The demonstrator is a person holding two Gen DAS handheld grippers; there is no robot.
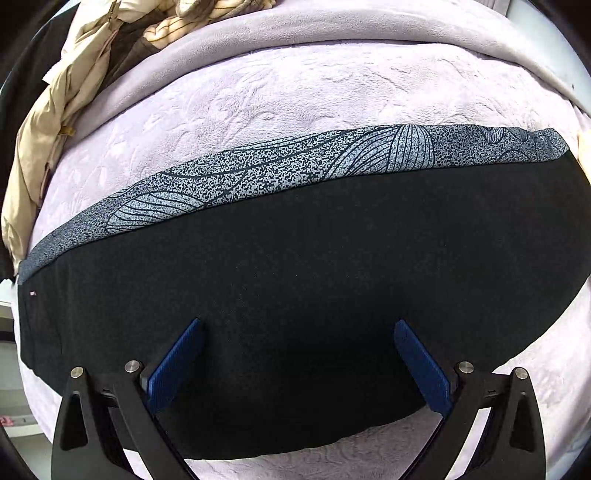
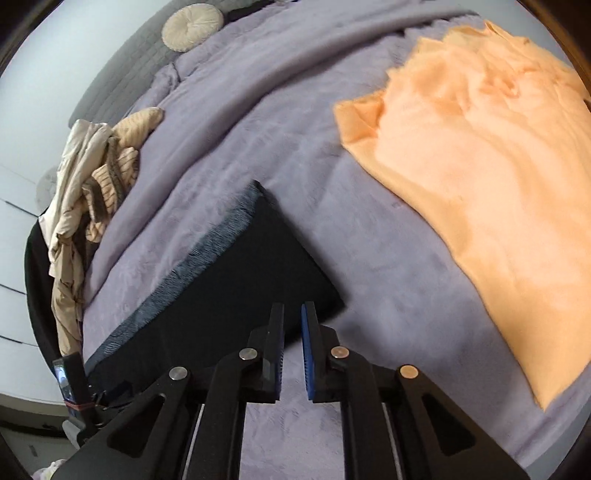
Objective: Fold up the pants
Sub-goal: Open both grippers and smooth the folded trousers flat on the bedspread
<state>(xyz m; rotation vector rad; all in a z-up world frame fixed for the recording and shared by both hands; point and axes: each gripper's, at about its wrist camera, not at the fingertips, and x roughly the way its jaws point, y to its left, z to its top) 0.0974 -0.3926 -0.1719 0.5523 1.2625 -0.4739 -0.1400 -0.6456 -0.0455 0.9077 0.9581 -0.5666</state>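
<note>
The pants [image 1: 295, 280] are black, with a grey-and-black speckled band [image 1: 280, 173] of fine leaf lines along the far edge. The blanket [image 1: 295, 96] under them is pale lilac. At the right lies an orange cloth [image 2: 480, 192]; at the left, beige clothes [image 2: 92, 177], one dark-striped. The far round cushion [image 2: 192, 27] is cream.

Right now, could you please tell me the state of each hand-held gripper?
Left hand-held gripper: open wide above the black pants, holding nothing.
Right hand-held gripper: nearly closed with a narrow gap, nothing between its jaws.
</note>
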